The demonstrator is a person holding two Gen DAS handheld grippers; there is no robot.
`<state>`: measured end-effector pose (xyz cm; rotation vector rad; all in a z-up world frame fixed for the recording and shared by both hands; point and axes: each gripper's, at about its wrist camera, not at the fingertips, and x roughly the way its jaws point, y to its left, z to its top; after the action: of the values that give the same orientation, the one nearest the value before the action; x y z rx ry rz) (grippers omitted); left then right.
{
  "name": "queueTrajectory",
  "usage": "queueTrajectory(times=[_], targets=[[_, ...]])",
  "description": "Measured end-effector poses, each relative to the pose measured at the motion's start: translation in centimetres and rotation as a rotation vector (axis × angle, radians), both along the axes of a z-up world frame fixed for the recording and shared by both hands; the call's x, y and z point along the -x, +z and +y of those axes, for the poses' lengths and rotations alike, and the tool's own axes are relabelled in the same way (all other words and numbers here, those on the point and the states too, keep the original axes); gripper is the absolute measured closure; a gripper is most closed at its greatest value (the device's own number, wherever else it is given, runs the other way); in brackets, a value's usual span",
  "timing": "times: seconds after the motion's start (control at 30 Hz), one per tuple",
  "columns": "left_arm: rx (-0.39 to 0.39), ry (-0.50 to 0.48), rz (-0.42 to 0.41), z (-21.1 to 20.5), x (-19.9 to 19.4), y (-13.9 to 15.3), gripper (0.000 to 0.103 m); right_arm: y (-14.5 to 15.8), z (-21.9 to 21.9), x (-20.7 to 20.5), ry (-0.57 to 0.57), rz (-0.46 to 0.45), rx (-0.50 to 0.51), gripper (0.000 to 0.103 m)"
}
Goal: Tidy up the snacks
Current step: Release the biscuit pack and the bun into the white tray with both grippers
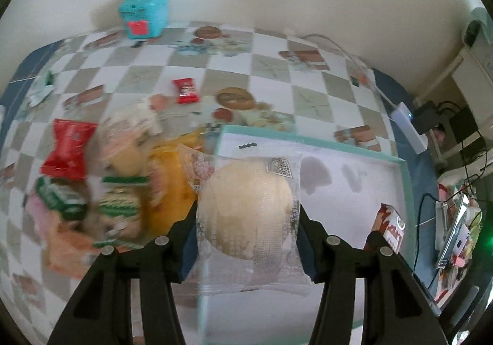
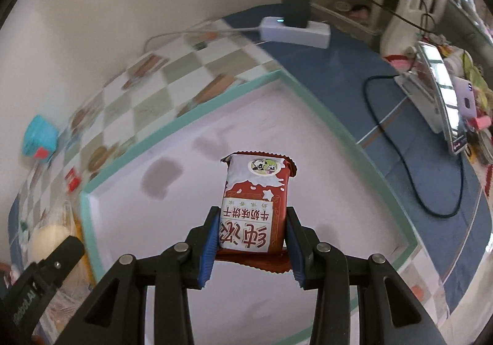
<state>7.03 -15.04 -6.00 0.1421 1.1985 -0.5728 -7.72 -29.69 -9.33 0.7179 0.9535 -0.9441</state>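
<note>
My left gripper [image 1: 246, 212] is shut on a clear-wrapped round pale bun [image 1: 246, 206], held above the near-left part of a white tray with a teal rim [image 1: 308, 139]. My right gripper [image 2: 251, 234] is shut on a red-and-white biscuit packet [image 2: 255, 206], upright over the middle of the same tray [image 2: 215, 104]; that packet [image 1: 389, 229] shows at the right in the left wrist view. The left gripper's finger [image 2: 58, 258] and the bun [image 2: 49, 240] appear at the lower left of the right wrist view. A pile of wrapped snacks [image 1: 101, 184] lies left of the tray.
A teal box [image 1: 144, 14] stands by the back wall. A small red packet [image 1: 185, 91] lies alone on the checkered tablecloth [image 1: 277, 67]. A white power strip with a black charger [image 2: 295, 27] and cables sits at the table's right edge, beyond it cluttered shelves.
</note>
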Motion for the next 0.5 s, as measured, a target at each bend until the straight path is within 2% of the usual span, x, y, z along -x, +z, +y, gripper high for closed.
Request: queueTrajectory(times=[0.07, 0.1, 0.17, 0.37, 0.43, 0.47, 0.5], targets=[[0.006, -0.005, 0.004, -0.8, -0.3, -0.5, 0.042, -0.3, -0.5, 0.1, -0.006, 0.009, 0.002, 0.06], [0.01, -0.007, 0.003, -1.0, -0.3, -0.6, 0.035, -0.5, -0.7, 0.2, -0.012, 0.015, 0.001, 0.06], [0.016, -0.013, 0.007, -1.3, -0.3, -0.8, 0.028, -0.7, -0.9, 0.2, -0.014, 0.021, -0.005, 0.059], [0.02, 0.024, 0.03, 0.2, -0.4, -0.5, 0.027, -0.1, -0.3, 0.3, 0.012, 0.019, 0.026, 0.058], [0.019, 0.072, 0.032, 1.8, -0.8, -0.1, 0.026, -0.2, 0.1, 0.2, 0.029, 0.02, 0.03, 0.048], [0.005, 0.099, 0.027, 2.7, -1.1, 0.1, 0.025, -0.2, 0.4, 0.1, 0.038, 0.028, 0.038, 0.036], [-0.024, 0.134, 0.018, 3.8, -1.4, 0.1, 0.018, -0.3, 0.6, 0.1, 0.045, 0.033, 0.044, 0.032]])
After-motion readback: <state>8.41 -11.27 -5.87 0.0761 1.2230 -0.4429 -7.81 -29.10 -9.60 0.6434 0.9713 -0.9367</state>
